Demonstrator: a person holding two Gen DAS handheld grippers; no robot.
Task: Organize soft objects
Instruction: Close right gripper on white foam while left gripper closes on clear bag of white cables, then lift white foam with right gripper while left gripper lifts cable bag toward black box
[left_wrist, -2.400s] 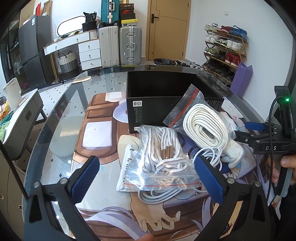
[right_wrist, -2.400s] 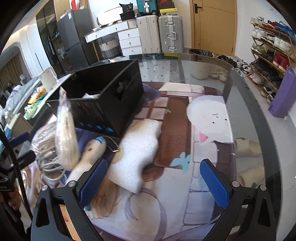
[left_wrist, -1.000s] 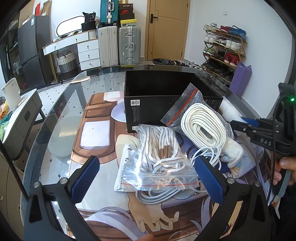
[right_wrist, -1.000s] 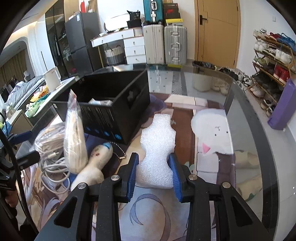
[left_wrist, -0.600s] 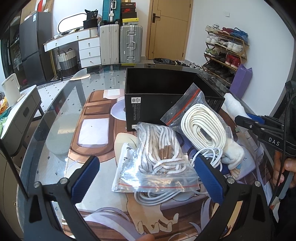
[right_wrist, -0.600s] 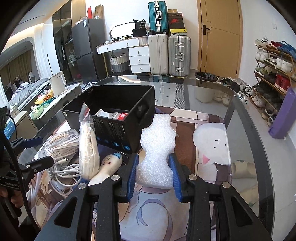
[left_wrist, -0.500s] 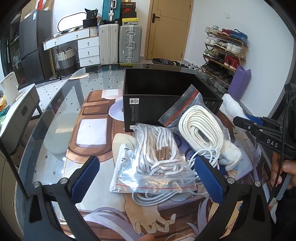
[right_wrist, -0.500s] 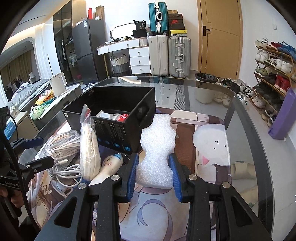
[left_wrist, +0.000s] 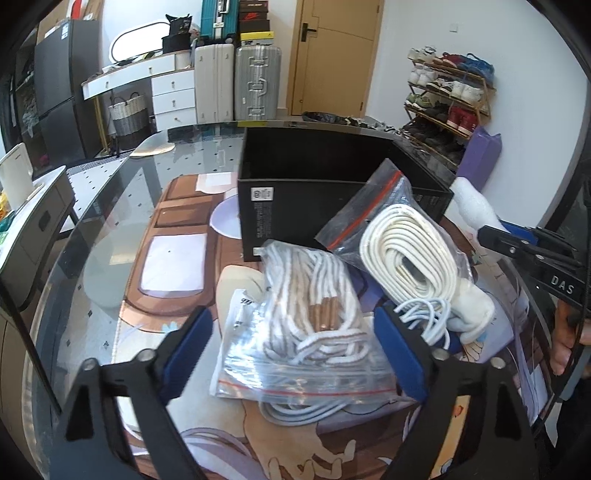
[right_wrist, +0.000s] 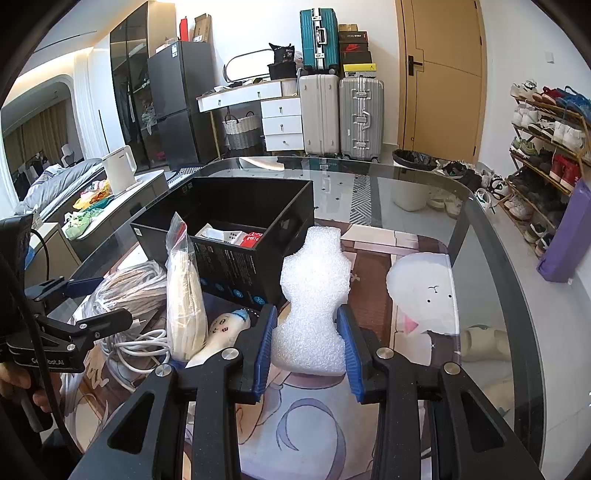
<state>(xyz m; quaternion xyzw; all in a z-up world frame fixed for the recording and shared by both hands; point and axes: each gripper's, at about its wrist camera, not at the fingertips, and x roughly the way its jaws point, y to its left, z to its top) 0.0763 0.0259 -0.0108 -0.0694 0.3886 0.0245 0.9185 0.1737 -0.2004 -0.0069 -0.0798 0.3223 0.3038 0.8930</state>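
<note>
My right gripper (right_wrist: 306, 341), wide open over the white waisted foam block (right_wrist: 314, 299) before, now clamps it and has lifted it off the table, upright near the black open box (right_wrist: 236, 221). My left gripper (left_wrist: 291, 350), earlier fully spread, is closing around the clear zip bag of striped cord (left_wrist: 314, 317), pads not yet touching.

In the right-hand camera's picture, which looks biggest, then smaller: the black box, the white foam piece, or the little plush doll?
1. Black box, largest, though it sits farther away.
2. Foam piece, which the right gripper holds close to the lens, so it looks bigger than it is.
3. Plush doll, smallest; partly hidden.
</note>
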